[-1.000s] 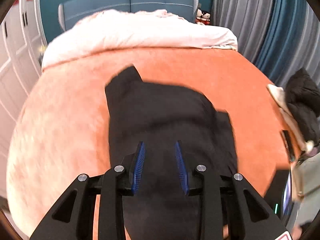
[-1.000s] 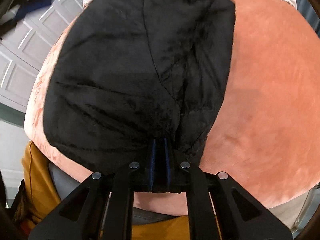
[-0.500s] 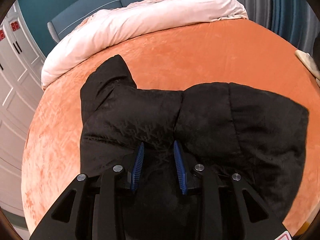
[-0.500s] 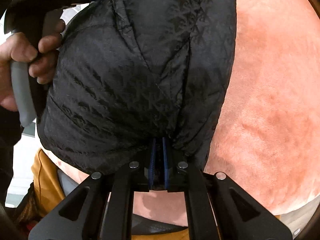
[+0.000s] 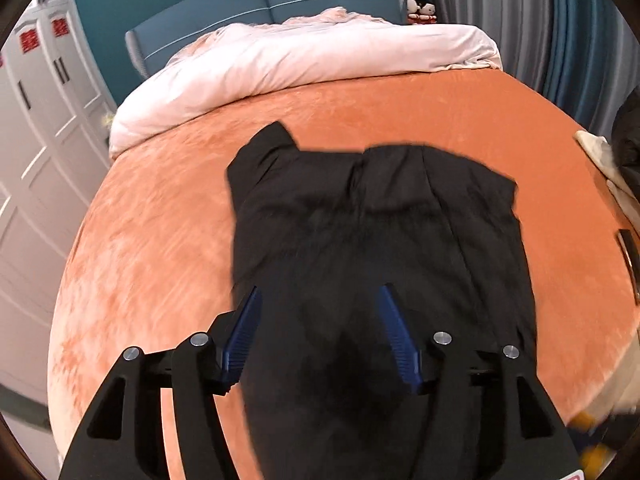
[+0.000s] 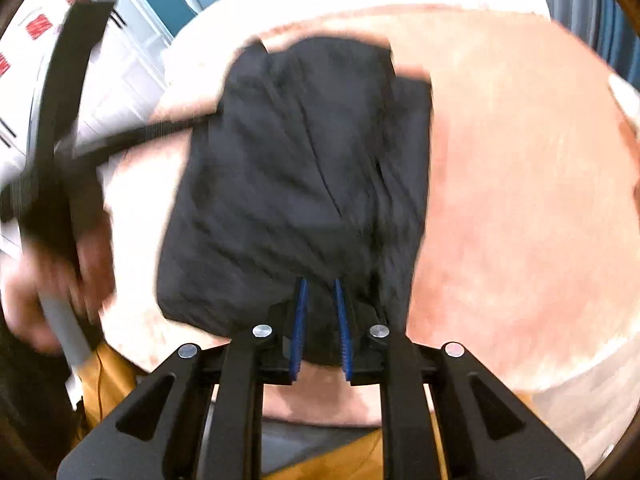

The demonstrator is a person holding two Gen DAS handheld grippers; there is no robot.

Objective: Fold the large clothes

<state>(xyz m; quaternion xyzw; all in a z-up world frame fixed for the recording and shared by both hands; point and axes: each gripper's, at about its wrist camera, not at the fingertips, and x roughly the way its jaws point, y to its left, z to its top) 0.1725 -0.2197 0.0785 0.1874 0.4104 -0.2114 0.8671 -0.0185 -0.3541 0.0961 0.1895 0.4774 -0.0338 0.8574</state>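
Note:
A black padded jacket (image 5: 372, 232) lies folded on the orange bedspread (image 5: 160, 240); it also shows in the right wrist view (image 6: 304, 176). My left gripper (image 5: 320, 300) hangs over the jacket's near edge with its blue pads wide apart and nothing between them that it grips. My right gripper (image 6: 320, 292) sits at the jacket's near hem with its pads a small gap apart and black fabric lying between them. The right wrist view is blurred by motion. The left gripper's handle and the hand holding it (image 6: 52, 264) show at the left of the right wrist view.
A white duvet (image 5: 304, 60) lies bunched at the head of the bed before a blue headboard (image 5: 272, 4). White wardrobe doors (image 5: 36, 152) stand at the left. Curtains (image 5: 540, 20) hang at the right. A dark garment (image 5: 628, 136) lies at the right edge.
My left gripper's jaws have opened wide and it has pulled back above the jacket. My right gripper's jaws have parted slightly from fully shut. Both views have tilted up toward the headboard.

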